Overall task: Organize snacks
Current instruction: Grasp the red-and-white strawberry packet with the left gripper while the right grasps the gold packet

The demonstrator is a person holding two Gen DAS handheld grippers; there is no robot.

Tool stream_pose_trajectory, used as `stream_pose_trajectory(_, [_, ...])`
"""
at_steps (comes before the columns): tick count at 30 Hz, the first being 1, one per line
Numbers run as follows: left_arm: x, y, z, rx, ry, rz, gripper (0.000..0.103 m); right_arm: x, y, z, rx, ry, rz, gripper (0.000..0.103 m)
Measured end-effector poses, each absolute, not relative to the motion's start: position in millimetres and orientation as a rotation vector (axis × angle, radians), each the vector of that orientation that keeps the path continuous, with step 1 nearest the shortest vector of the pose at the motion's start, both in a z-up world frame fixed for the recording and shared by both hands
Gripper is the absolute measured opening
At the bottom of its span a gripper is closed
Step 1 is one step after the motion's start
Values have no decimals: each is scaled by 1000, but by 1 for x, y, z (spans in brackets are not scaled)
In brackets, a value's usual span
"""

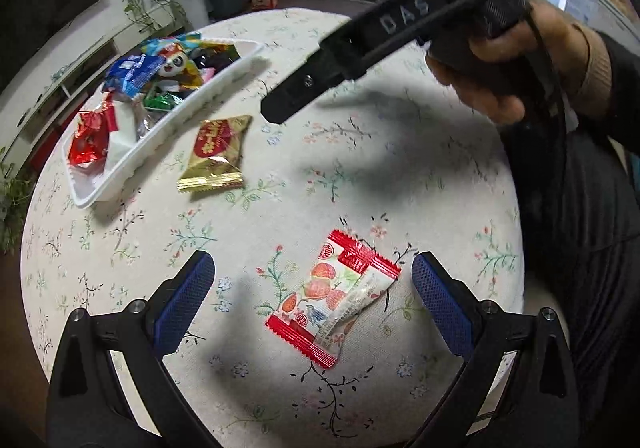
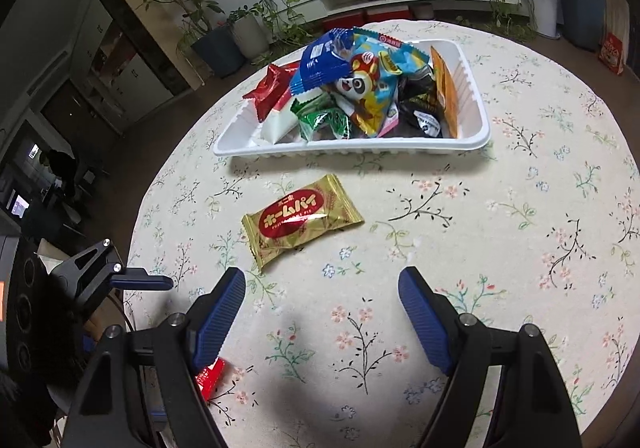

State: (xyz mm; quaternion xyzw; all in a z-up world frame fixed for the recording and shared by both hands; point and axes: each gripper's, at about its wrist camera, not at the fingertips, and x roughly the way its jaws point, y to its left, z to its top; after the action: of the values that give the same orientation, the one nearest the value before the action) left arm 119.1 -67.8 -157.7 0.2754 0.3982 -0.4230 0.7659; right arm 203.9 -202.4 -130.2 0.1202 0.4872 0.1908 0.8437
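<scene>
Mostly done: white tray (image 2: 472, 136) piled with snacks. Two left on the table: gold packet (image 2: 300, 222) beside the tray, strawberry packet (image 1: 334, 298) between the wide-open, empty left gripper (image 1: 314, 302). Right gripper (image 2: 322, 312) open, empty.

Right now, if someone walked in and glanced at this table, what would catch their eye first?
Probably the white tray at the far side of the flowered tablecloth, heaped with bright snack packets. Next, two loose packets: a gold one lying just in front of the tray, and a red strawberry one between the open fingers of the left gripper. The right gripper hangs open over bare cloth.
</scene>
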Motion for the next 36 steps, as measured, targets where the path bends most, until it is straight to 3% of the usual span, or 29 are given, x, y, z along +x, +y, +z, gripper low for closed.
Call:
stream_pose_trajectory(4, [122,-68,-161,595,874,-939,99,203,-202,-132,260,1033,398,81])
stream_pose_trajectory(7, [124,-70,-163,610,884,-961,90,204,-202,-132,270,1041,396,81])
stream_pose_trajectory(11, [124,-74,-173,651,936,-984,55,204,-198,-132,272,1043,395,81])
stream_pose_trajectory(12, [124,-74,-173,645,942,-989,54,204,-196,-132,270,1044,397,81])
stream_pose_trajectory(36, [135,-59,-177,614,958,-952,54,210,-172,-132,230,1073,379,81])
